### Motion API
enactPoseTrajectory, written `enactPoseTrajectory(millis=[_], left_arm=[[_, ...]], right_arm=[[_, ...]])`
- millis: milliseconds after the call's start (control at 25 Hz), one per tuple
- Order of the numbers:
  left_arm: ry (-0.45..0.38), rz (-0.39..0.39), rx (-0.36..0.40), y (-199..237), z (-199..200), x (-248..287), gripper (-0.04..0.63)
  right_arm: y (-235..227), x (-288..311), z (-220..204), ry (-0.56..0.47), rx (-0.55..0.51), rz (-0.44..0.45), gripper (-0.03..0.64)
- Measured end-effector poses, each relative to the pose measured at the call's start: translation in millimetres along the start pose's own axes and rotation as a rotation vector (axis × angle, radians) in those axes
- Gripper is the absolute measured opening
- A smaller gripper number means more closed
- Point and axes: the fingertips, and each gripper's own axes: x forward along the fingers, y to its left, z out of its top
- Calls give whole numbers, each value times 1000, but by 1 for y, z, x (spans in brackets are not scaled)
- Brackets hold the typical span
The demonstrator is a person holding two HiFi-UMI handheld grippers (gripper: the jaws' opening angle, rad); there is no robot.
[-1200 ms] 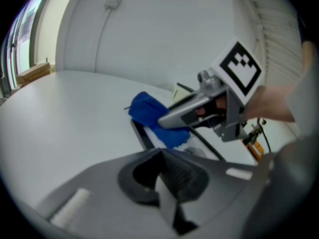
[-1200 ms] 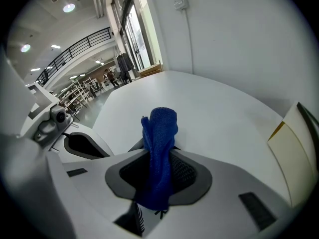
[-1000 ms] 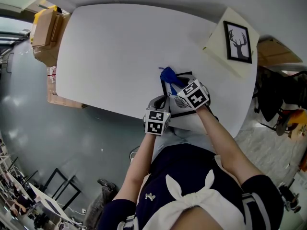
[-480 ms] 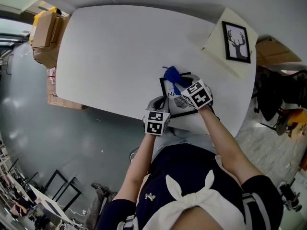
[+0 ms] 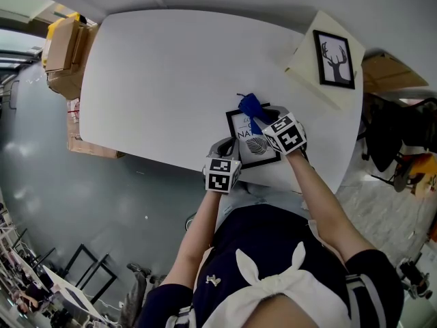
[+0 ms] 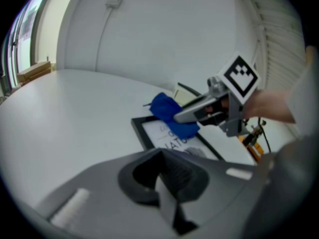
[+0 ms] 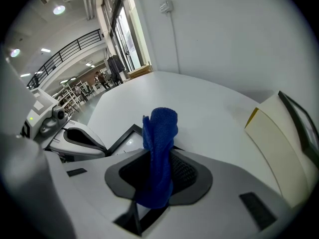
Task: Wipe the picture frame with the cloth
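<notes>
Brown cardboard boxes (image 5: 63, 43) stand at the far left, on the grey floor beside the white table (image 5: 171, 74). At the near edge of this table the left gripper (image 5: 229, 147) points forward and a little to the right. In the left gripper view its two jaws are closed against each other and nothing is between them. Its tip is at the near left edge of the picture frame (image 5: 240, 137); whether it really presses on the frame I cannot tell. The frame is black, with a white sheet and some dark print inside, and it lies flat on the table near the person's side, just to the right of the left gripper. On the far part of the frame lies the blue cloth (image 5: 250, 106), and in the left gripper view it seems to touch the glass there. The right gripper (image 5: 265, 124) comes from the right and holds this cloth: its jaws are closed on the cloth's lower end, and the rest stands up in a folded bunch in front of them. Further right, near the table's far right edge and well apart from the frame, a deer picture (image 5: 334, 59) in a black frame rests on a cream board (image 5: 304, 70).
</notes>
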Motion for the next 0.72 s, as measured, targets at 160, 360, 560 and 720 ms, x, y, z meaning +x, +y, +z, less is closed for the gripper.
enactPoseTrajectory(millis=[160, 360, 560, 720], left_arm=[[2, 4, 6, 0, 0, 0, 0], [-1, 6, 4, 0, 0, 0, 0], [-2, 13, 11, 1, -2, 1, 0], [-3, 17, 14, 1, -1, 1, 0]], right_arm=[[-6, -3, -3, 2, 7, -13, 104], [-13, -8, -6, 5, 15, -33, 106], [-21, -14, -11, -7, 41, -46, 106], [-24, -17, -14, -14, 52, -55, 107]])
